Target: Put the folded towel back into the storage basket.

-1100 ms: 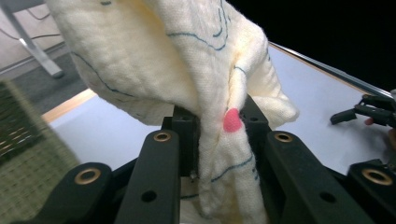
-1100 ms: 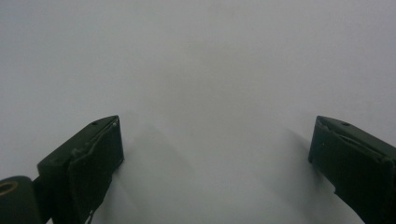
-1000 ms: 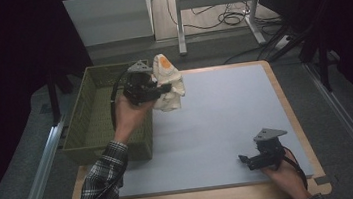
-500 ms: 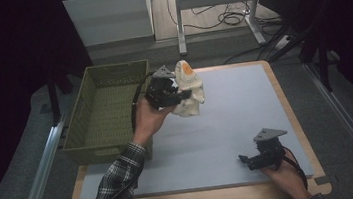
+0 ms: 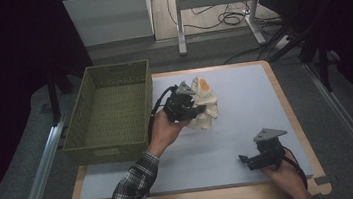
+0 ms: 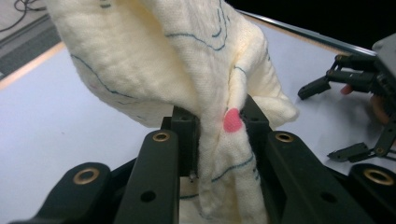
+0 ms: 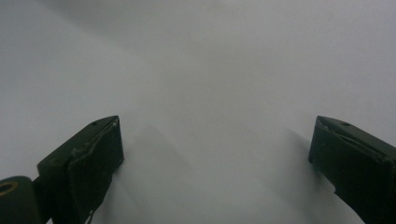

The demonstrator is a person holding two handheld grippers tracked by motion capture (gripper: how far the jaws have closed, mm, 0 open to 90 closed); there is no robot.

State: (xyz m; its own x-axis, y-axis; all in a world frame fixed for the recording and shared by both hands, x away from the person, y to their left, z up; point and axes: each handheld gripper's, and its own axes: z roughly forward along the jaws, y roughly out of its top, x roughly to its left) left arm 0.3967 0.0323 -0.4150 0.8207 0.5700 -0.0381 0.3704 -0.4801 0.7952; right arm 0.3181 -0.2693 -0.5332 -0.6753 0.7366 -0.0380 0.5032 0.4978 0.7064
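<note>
Scene: a person works two hand-held grippers at a table [image 5: 287,117] covered by a pale mat.
Left gripper: the left gripper [image 5: 201,111] is clamped on a bunched fold of a cream cloth [image 5: 204,104]; the left gripper view shows the fabric [image 6: 187,70] pinched between the black jaws.
Cloth: cream with thin blue lines and an orange patch, it hangs crumpled from the jaws over the far-left part of the mat, just right of the basket; its lower folds seem to touch the mat, though the high view is too dim to be sure.
Basket: the olive basket [image 5: 81,140] stands at the table's left edge, with nothing visible inside.
Right gripper: the right gripper [image 5: 244,161] rests at the near right, well apart from the cloth, jaws apart with only bare mat between them.
Progress: the cloth is out of the basket and gripped, apparently early in the job; setting it down, spreading or folding it is not yet done, and the right gripper has yet to join in.
</note>
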